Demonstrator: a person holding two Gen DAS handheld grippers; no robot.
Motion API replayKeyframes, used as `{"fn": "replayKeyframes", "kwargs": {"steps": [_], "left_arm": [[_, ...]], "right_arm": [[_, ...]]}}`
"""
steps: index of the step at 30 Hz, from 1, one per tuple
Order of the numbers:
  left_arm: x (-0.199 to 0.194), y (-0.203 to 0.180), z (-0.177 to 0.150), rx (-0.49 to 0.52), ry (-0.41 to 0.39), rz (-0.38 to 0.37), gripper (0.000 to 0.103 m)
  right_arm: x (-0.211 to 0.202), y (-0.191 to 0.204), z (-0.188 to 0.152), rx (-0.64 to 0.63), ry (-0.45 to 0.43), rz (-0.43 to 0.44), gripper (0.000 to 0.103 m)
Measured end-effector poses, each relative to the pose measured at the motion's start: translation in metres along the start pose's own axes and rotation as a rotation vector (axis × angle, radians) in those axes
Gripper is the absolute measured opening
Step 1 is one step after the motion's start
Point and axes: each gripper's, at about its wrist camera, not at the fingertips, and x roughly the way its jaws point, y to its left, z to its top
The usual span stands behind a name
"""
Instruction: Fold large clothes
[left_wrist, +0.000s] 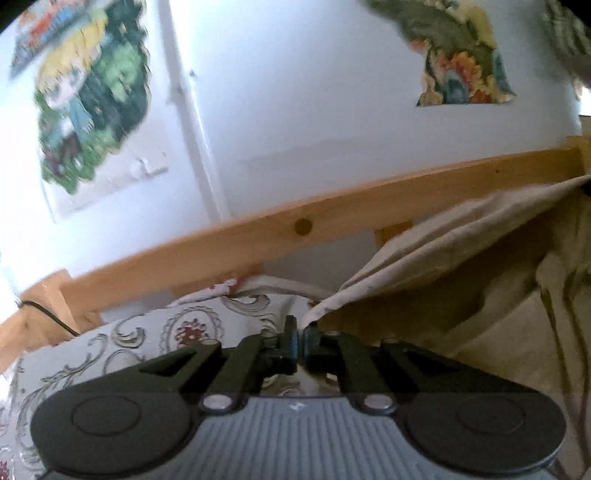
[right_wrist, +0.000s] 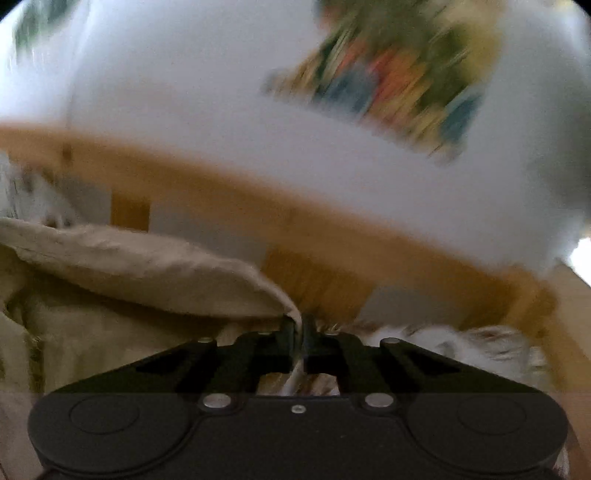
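A large beige garment (left_wrist: 461, 254) hangs lifted above a bed. In the left wrist view my left gripper (left_wrist: 301, 338) is shut on one corner of its edge; the cloth stretches up and to the right from the jaws. In the right wrist view, which is blurred, my right gripper (right_wrist: 300, 328) is shut on another corner of the same beige garment (right_wrist: 147, 273), which spreads to the left. The cloth sags in folds between the two grippers. Its lower part is hidden behind the gripper bodies.
A wooden bed rail (left_wrist: 258, 240) runs across behind the garment, also in the right wrist view (right_wrist: 332, 229). A floral patterned bedsheet (left_wrist: 129, 343) lies below. The white wall (left_wrist: 295, 92) carries colourful posters (left_wrist: 88, 96). A black cable (left_wrist: 48, 314) hangs at the left.
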Motion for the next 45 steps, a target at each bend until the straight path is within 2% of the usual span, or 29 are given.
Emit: {"fn": "replayKeyframes", "kwargs": {"steps": [3,4,6,7,9,12,14,17,18,21,22,23,24,25,26,27,29,31,32,34,38,41,45], "left_arm": [[-0.019,-0.019,-0.022,0.089,-0.088,0.073,0.003],[-0.024,-0.024,-0.028,0.114,-0.095,0.079,0.003],[-0.036,-0.025,-0.035,0.097,-0.101,0.045,0.004],[-0.045,-0.025,-0.038,0.098,-0.113,0.034,0.004],[-0.057,-0.020,-0.046,0.083,-0.158,0.017,0.004],[-0.080,-0.017,-0.054,0.073,-0.232,0.021,0.004],[-0.090,-0.020,-0.064,0.104,-0.257,0.016,0.004],[-0.097,-0.027,-0.079,0.189,-0.240,-0.009,0.005],[-0.099,-0.029,-0.084,0.205,-0.222,-0.023,0.005],[-0.099,-0.038,-0.096,0.263,-0.116,-0.075,0.015],[-0.098,-0.040,-0.098,0.270,-0.067,-0.094,0.021],[-0.095,-0.041,-0.099,0.271,-0.021,-0.121,0.031],[-0.092,-0.040,-0.099,0.265,0.029,-0.150,0.036],[-0.090,-0.039,-0.099,0.250,0.082,-0.186,0.046],[-0.087,-0.037,-0.099,0.232,0.148,-0.232,0.055],[-0.086,-0.033,-0.098,0.197,0.199,-0.274,0.056],[-0.088,-0.022,-0.100,0.130,0.276,-0.365,0.070],[-0.094,-0.011,-0.105,0.065,0.320,-0.405,0.074],[-0.097,-0.006,-0.108,0.035,0.336,-0.417,0.075],[-0.099,-0.005,-0.112,0.010,0.345,-0.383,0.075],[-0.079,-0.021,-0.110,0.045,0.363,-0.178,0.060],[-0.062,-0.023,-0.094,-0.003,0.312,-0.121,0.060],[-0.046,-0.017,-0.081,-0.052,0.308,-0.084,0.060]], "right_arm": [[-0.030,0.007,-0.033,-0.054,-0.071,-0.047,0.002],[-0.037,0.012,-0.043,-0.074,-0.093,-0.072,0.002],[-0.050,0.018,-0.060,-0.093,-0.122,-0.105,0.002],[-0.056,0.018,-0.067,-0.091,-0.251,-0.151,0.003],[-0.070,0.017,-0.078,-0.080,-0.292,-0.155,0.003],[-0.098,0.023,-0.093,-0.145,-0.373,-0.178,0.003],[-0.112,0.024,-0.102,-0.175,-0.406,-0.185,0.003],[-0.124,0.024,-0.116,-0.233,-0.408,-0.196,0.004],[-0.127,0.024,-0.123,-0.251,-0.397,-0.197,0.004],[-0.129,0.026,-0.142,-0.325,-0.362,-0.188,0.004],[-0.129,0.028,-0.150,-0.348,-0.345,-0.185,0.006],[-0.127,0.028,-0.154,-0.359,-0.325,-0.175,0.007],[-0.125,0.029,-0.158,-0.364,-0.299,-0.166,0.013],[-0.123,0.028,-0.160,-0.363,-0.278,-0.160,0.021],[-0.123,0.028,-0.162,-0.356,-0.262,-0.156,0.025],[-0.122,0.025,-0.162,-0.343,-0.242,-0.146,0.030],[-0.124,0.020,-0.164,-0.321,-0.217,-0.132,0.039],[-0.128,0.014,-0.165,-0.303,-0.198,-0.123,0.056],[-0.129,0.011,-0.167,-0.288,-0.183,-0.111,0.058],[-0.129,0.005,-0.168,-0.259,-0.145,-0.085,0.062],[-0.118,0.003,-0.172,-0.237,-0.067,-0.071,0.066],[-0.116,0.005,-0.178,-0.234,-0.054,-0.098,0.072],[-0.118,0.006,-0.183,-0.249,-0.044,-0.131,0.083]]}}
